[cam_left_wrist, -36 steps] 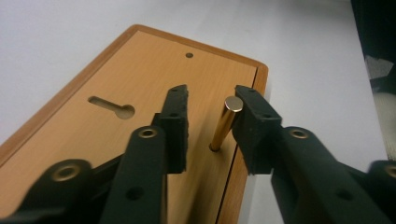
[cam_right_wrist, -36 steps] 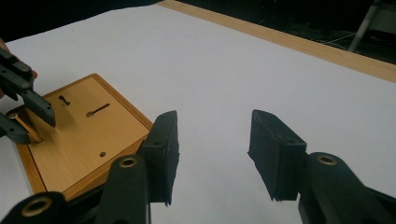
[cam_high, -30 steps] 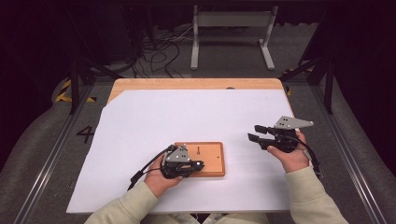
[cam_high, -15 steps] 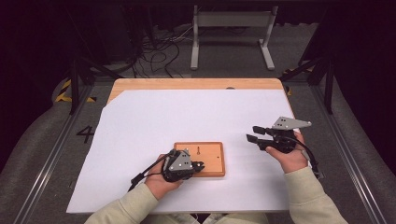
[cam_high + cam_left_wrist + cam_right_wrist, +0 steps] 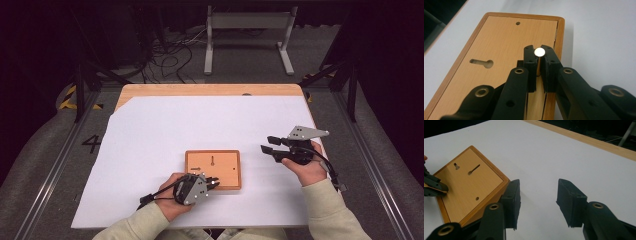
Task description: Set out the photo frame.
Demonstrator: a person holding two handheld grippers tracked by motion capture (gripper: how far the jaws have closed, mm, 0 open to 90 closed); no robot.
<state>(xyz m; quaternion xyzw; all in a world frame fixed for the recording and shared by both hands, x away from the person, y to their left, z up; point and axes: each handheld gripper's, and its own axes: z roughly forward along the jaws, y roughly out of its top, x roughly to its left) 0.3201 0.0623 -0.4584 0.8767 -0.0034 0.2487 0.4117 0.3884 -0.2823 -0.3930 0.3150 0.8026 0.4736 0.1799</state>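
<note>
white paper (image 5: 200, 130) covers a wooden table (image 5: 210, 90) in a dark room, with cables and a metal stand (image 5: 247, 35) on the floor beyond its far edge. near the person's side of the sheet lies a small wooden board (image 5: 225, 167), flat, framed by a raised rim and cut with a keyhole-shaped slot (image 5: 482, 63) and a small round hole (image 5: 518, 23). the left gripper (image 5: 539, 65), held in the person's left hand (image 5: 170, 202) at the board's near left corner, pinches a slim metal pin (image 5: 539, 52) between its black jaws; the pin's bright round end shows at the jaw tips, above the board close to its rim. the right gripper (image 5: 537, 202) sits in the right hand (image 5: 307, 170) to the right of the board, apart from it, its jaws spread with nothing but white paper between them. from the right gripper view, the board's corner lies just beside one jaw, and the tips of the left gripper reach in at the board's far edge. both sleeves are pale cream.
</note>
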